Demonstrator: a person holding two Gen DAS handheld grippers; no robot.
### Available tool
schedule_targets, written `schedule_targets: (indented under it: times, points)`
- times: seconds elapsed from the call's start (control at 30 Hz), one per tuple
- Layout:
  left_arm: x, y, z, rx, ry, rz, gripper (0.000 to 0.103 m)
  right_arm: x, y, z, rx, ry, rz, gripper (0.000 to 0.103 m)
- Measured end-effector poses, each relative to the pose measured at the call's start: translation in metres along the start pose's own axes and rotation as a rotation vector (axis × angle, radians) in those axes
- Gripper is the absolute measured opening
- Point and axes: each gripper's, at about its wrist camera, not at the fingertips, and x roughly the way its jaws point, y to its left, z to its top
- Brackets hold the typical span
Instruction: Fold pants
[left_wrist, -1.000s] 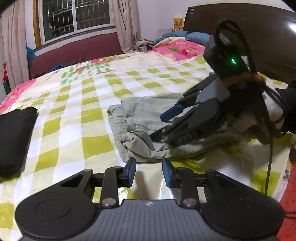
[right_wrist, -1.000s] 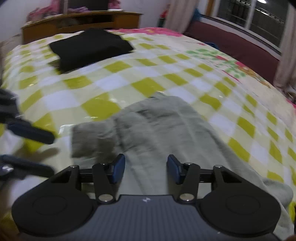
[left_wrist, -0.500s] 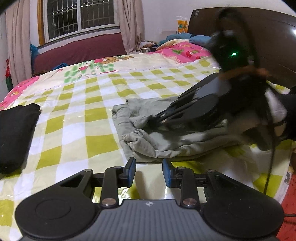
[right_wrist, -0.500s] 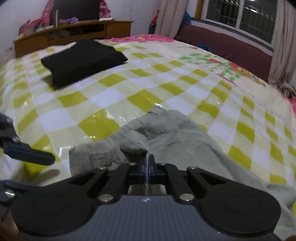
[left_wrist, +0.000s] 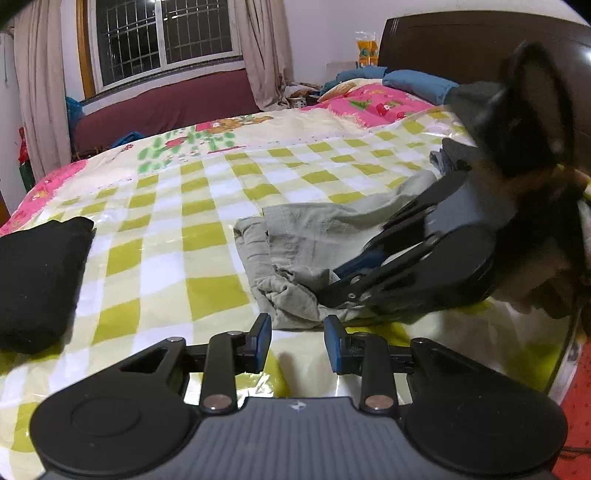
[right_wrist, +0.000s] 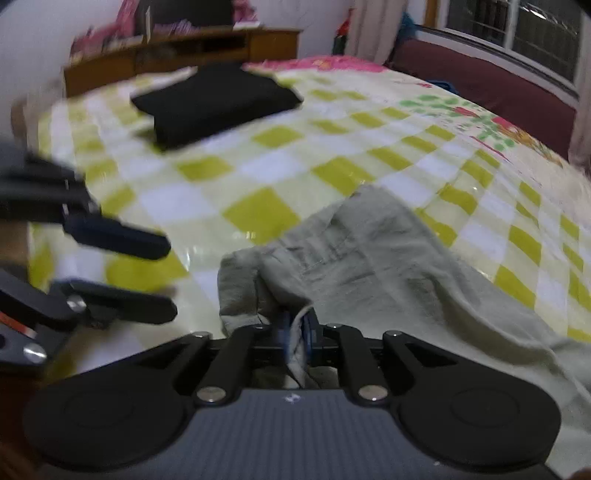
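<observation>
The pants, pale grey-green and rumpled, lie on the bed over its yellow-and-white checked cover, near the edge where the person stands. One end is bunched into loose folds, and the rest trails off toward the headboard.

The right tool is down in that bunched end. Its jaws have just been easing apart a little after a tight squeeze, yet a fold of the cloth is between the blue pads and they pinch it, so it is grasping the pants. From the left wrist view the same tool reaches in from the right, its tips buried in the fabric, and the cloth beside them is drawn up into a ridge. The view from this tool is blurred.

The left tool hangs just short of the near edge of the pants, over bare cover. Its jaws stand partly apart with nothing between them, so it is released. In the right wrist view it shows at the left, its two dark fingers pointing across the cover toward the bunched end without touching it.

A folded black garment lies well apart from the pants on the far side of the bed. Beyond the bed there is a barred window with curtains.
</observation>
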Motion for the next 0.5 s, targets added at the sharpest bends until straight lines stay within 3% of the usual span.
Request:
schedule_targets:
  times: [0.07,0.17,0.3,0.4,0.5]
  points:
    - [0.0,-0.001,0.008,0.009,-0.027,0.002,0.045,-0.019,-0.009,-0.001,0.053,-0.045,0.027,0.029]
    - [0.003,-0.005,0.023,0.011,-0.084,-0.008,0.045,-0.048,-0.021,-0.007,0.114,-0.109,0.009,0.029]
    - [0.03,-0.012,0.038,-0.016,-0.122,-0.049,0.046,-0.075,-0.052,-0.026,0.287,-0.139,-0.118,0.032]
    - [0.057,-0.024,0.036,0.011,-0.074,-0.055,0.046,-0.095,-0.085,-0.055,0.498,-0.128,-0.224,0.033]
    - [0.085,-0.033,0.021,0.051,0.048,-0.021,0.046,-0.122,-0.117,-0.097,0.675,-0.144,-0.366,0.034]
